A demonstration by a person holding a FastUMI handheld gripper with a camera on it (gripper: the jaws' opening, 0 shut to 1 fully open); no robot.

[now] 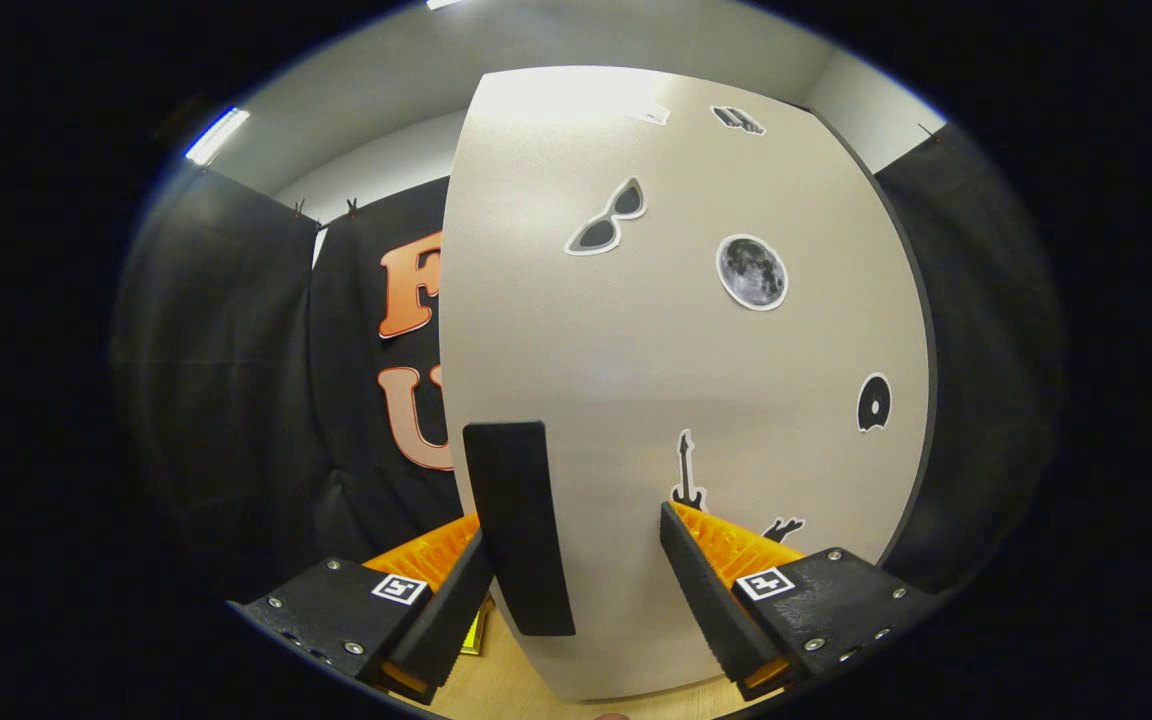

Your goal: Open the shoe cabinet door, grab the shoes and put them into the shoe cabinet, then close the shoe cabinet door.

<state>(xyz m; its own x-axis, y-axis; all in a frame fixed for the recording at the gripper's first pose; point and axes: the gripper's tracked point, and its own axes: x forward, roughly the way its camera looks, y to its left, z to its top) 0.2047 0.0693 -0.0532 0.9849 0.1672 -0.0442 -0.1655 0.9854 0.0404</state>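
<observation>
While the tool (576, 590) stood close against the shoe cabinet door (696, 380), we judged the task to be at its very start or very end, and the view did not let us say which. The pale door panel filled the space ahead of the fingers, and its black handle (519, 528) lay between them, nearer the left finger than the right. The fingers were spread wide, with a clear gap on each side of the handle, so nothing was gripped. We saw no shoes, and the inside of the cabinet was hidden behind the panel; whether the shoes were already stowed we could not tell. Stickers dotted the door: sunglasses (606, 218), a moon (752, 271), a disc (873, 402) and a guitar (687, 472) just beyond the right finger. Black cloth (236, 380) hung to the left and far behind. A strip of wooden floor (496, 685) showed below the door's near edge. Nothing stood between the tool and the handle.
</observation>
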